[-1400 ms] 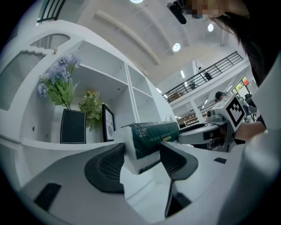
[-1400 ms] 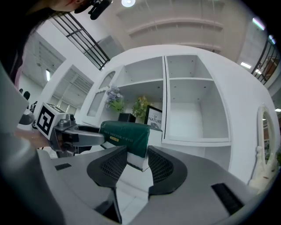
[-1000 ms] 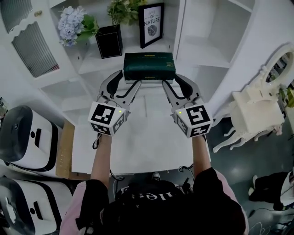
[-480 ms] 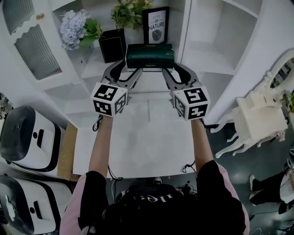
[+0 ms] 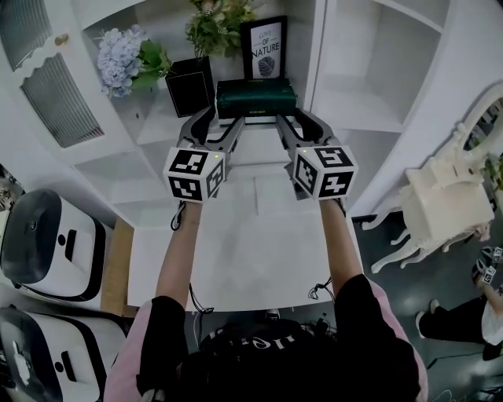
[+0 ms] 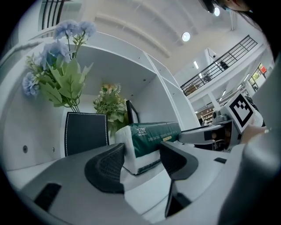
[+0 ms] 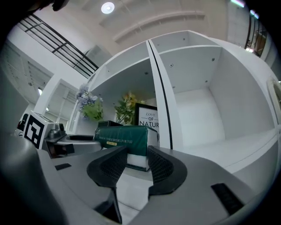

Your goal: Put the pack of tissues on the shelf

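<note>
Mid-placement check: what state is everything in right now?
pack of tissues: level, held by both ends at the shelf
left gripper: shut on the pack's left end
right gripper: shut on its right end
black planter: upright on the shelf
framed print: upright behind the pack

shelving: white open-compartment shelf unit (image 5: 357, 102), louvred white cabinet door (image 5: 59, 98) at left
table: plain white tabletop (image 5: 251, 251) in front of it
right: ornate white carved side table (image 5: 436, 208)
floor: dark glossy floor (image 5: 397, 302)
light: round recessed ceiling light (image 7: 107, 7), switched on
</note>
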`<state>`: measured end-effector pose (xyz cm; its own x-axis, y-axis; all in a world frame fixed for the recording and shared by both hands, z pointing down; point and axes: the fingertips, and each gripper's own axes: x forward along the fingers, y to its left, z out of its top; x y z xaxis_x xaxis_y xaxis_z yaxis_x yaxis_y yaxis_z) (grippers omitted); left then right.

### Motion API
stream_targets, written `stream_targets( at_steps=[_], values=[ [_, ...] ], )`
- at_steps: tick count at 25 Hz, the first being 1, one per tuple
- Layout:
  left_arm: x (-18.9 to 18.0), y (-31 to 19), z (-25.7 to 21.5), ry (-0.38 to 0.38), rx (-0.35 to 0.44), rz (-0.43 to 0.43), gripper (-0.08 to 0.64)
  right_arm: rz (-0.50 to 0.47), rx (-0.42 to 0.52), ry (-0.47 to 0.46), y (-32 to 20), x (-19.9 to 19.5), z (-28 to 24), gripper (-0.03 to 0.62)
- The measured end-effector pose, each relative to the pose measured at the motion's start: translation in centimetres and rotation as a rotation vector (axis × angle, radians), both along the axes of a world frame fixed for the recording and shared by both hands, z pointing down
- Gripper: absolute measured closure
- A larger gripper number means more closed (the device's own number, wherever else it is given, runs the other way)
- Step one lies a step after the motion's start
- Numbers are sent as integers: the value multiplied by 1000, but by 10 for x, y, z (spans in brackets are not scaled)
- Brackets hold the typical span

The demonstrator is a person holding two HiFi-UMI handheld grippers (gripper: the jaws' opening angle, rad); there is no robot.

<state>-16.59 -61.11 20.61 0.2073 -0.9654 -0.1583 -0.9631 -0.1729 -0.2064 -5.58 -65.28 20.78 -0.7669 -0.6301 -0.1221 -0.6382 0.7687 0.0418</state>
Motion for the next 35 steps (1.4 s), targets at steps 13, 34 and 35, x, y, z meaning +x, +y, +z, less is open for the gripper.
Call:
stream_targets(
  at_steps=[13, 34, 35],
  values=[
    [-2, -3, 8, -79, -57, -58, 311, 28, -12, 19, 1, -9, 1, 414],
    [34, 116, 66, -21, -31, 188, 313, -57, -39, 55, 95, -9, 53, 390],
    [34, 123, 73, -17, -39, 200, 314, -58, -48, 55, 102, -11, 60, 390]
  ],
)
